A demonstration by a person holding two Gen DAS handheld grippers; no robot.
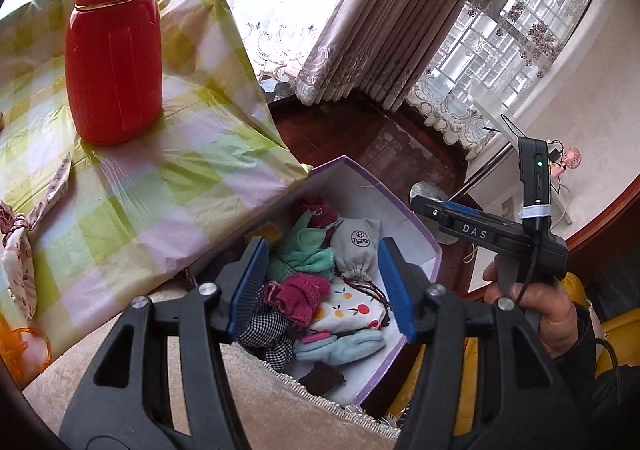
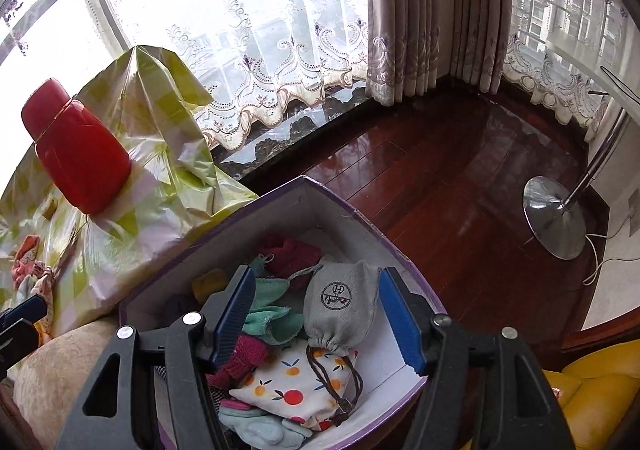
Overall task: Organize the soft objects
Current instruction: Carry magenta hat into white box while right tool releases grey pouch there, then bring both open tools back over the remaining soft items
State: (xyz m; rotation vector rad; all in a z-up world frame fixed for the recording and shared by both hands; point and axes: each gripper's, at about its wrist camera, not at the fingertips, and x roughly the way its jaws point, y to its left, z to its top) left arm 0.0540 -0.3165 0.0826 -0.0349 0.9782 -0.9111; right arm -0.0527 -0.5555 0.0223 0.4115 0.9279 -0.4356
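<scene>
A purple-edged white box (image 1: 424,238) (image 2: 400,366) holds several soft things: a grey drawstring pouch (image 1: 356,246) (image 2: 340,306), a fruit-print pouch (image 1: 344,310) (image 2: 288,386), green cloth (image 1: 304,254) (image 2: 276,314), magenta knit (image 1: 300,294), a light blue glove (image 1: 340,346) (image 2: 256,430). My left gripper (image 1: 320,290) is open and empty above the box. My right gripper (image 2: 318,324) is open and empty just over the grey pouch; it also shows in the left wrist view (image 1: 452,218), side on. A floral pouch (image 1: 16,250) lies on the table.
A red thermos (image 1: 114,50) (image 2: 76,150) stands on the checked tablecloth (image 1: 140,190) left of the box. A beige rug (image 1: 280,410) lies under the box. A lamp base (image 2: 554,216) stands on the dark wood floor. A yellow cushion (image 2: 600,382) is at the right.
</scene>
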